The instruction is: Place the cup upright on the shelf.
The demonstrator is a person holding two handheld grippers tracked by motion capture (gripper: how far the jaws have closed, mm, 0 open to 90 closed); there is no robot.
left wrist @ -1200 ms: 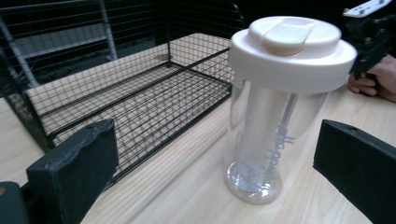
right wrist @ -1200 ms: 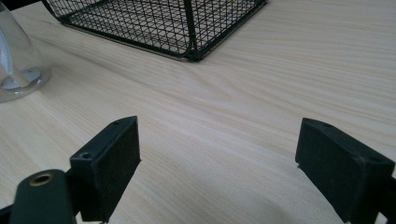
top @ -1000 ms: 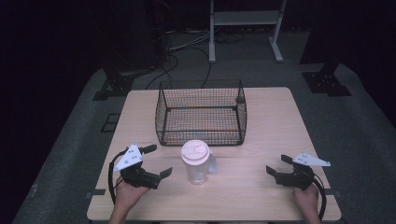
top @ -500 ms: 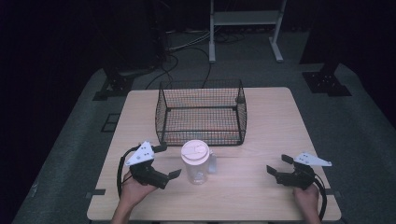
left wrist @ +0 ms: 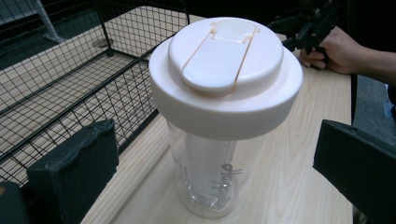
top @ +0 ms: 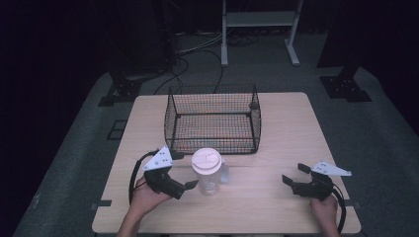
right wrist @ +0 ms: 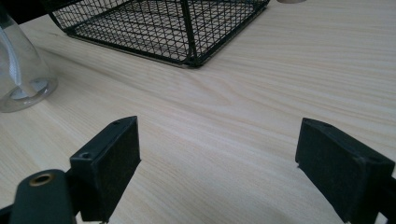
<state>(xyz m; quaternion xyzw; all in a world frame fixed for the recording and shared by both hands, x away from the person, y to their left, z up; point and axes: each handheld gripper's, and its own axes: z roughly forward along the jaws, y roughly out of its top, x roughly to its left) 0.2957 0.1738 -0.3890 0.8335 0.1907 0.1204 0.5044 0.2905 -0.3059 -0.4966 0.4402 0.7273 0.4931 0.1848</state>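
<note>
Clear shaker bottle (top: 209, 178) near table's front edge: left gripper (top: 187, 186) has closed in, jaws apart astride it; right gripper (top: 290, 180) idle, agape.

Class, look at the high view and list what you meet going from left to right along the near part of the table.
left gripper → bottle → right gripper

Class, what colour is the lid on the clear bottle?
The lid is cream-white, seen best in the left gripper view.
</note>
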